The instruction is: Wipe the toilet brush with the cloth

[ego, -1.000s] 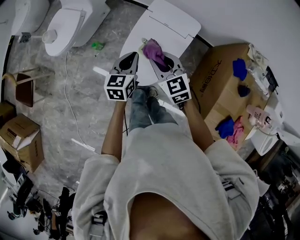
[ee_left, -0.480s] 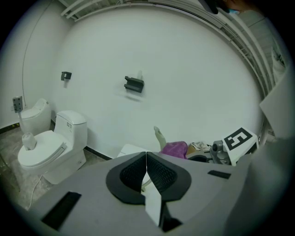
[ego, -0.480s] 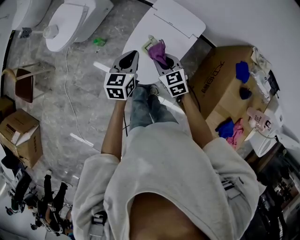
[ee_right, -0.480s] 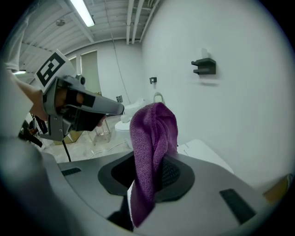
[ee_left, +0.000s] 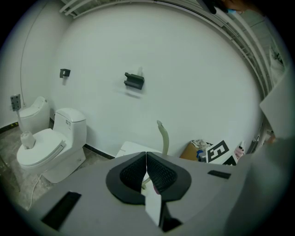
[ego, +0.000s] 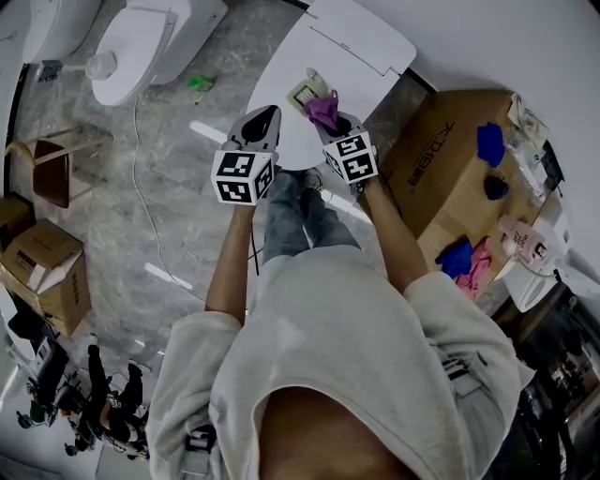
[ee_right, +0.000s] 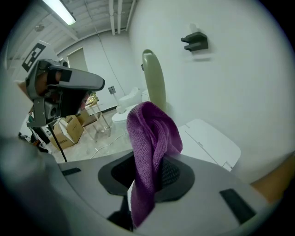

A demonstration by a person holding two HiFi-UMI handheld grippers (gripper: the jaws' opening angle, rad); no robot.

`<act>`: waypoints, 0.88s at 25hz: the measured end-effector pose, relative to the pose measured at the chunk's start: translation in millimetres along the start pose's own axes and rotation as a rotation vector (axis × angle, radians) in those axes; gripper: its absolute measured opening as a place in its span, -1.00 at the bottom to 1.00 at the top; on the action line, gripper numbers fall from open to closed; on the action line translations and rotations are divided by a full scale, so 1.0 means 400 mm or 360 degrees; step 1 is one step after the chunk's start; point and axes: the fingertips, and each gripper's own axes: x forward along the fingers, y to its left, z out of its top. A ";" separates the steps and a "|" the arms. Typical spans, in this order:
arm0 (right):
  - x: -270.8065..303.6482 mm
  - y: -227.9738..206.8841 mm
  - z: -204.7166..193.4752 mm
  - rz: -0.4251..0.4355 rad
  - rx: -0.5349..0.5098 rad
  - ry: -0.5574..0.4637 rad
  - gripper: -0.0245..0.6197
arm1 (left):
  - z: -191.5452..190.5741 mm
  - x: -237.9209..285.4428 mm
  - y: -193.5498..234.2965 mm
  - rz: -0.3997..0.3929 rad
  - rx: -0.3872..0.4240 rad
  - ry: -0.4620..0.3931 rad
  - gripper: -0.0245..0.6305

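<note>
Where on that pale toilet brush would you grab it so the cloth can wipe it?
By the thin lower stem, from below, as the left gripper does. The toilet brush stands upright, so its upper end is free for the purple cloth in the right gripper.

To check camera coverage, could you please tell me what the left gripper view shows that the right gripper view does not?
Only the left gripper view shows the left gripper shut on the brush handle. Only the right gripper view shows the right gripper clamping the cloth, and a ceiling lamp. Both show the brush and a dark bracket on the wall.
</note>
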 end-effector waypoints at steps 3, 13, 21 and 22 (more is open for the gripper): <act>0.034 -0.009 -0.032 0.0014 0.0042 0.0069 -0.60 | -0.003 0.001 0.014 0.0005 -0.0005 0.0013 -0.86; 0.122 -0.032 -0.146 0.0052 0.0116 0.0327 -0.60 | 0.001 0.014 0.049 0.0015 -0.0013 0.0034 -0.86; 0.135 -0.098 -0.246 -0.0036 0.0348 0.0484 -0.60 | 0.005 0.024 0.043 0.0007 -0.0003 0.0030 -0.86; 0.129 -0.106 -0.258 -0.0046 0.0376 0.0481 -0.60 | 0.006 0.024 0.041 0.0007 -0.0002 0.0028 -0.86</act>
